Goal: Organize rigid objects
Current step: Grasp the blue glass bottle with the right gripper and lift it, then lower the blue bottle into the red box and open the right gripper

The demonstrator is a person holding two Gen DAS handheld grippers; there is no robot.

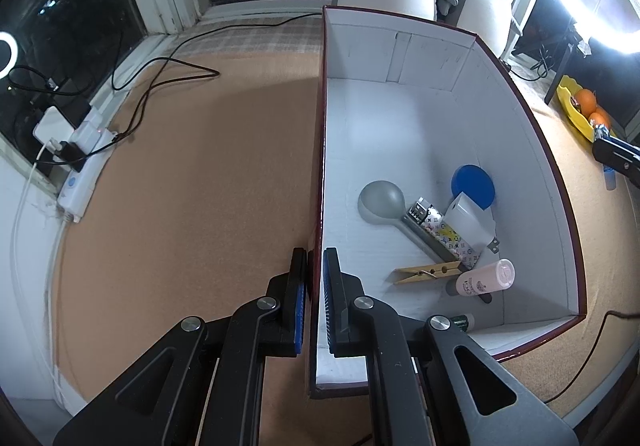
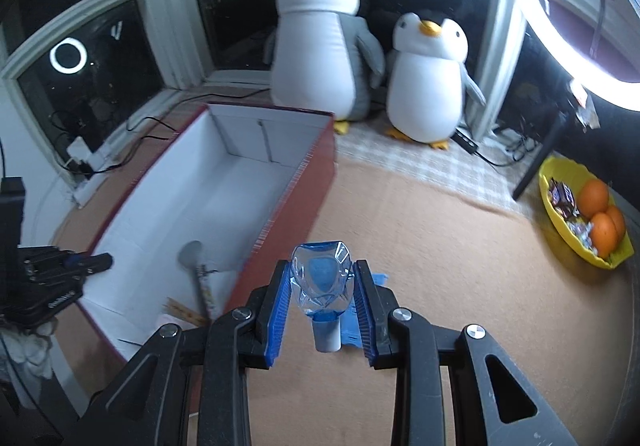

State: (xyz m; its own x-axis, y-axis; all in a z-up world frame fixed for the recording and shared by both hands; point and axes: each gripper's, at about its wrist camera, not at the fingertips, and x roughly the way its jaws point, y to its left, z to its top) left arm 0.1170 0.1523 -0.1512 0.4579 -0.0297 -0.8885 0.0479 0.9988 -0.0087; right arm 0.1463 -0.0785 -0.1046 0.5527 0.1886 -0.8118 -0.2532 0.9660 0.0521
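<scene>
My left claw (image 1: 316,278) is clamped narrow on the near side wall of the red box (image 1: 400,57). Ahead and to its right, inside the box, lie a grey spoon (image 1: 380,199), clothespin (image 1: 426,270) and blue lid (image 1: 474,185). My right claw (image 2: 322,286) grips a clear bottle (image 2: 322,278), apparently raised off the tabletop (image 2: 440,246), with the box just left of it.

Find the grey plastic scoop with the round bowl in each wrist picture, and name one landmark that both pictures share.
Left wrist view: the grey plastic scoop lies on the box floor, right of centre, its handle running under a patterned lighter.
Right wrist view: the scoop sits lower left, inside the box, left of the right gripper.
Shared landmark: the red cardboard box with a white inside.
</scene>
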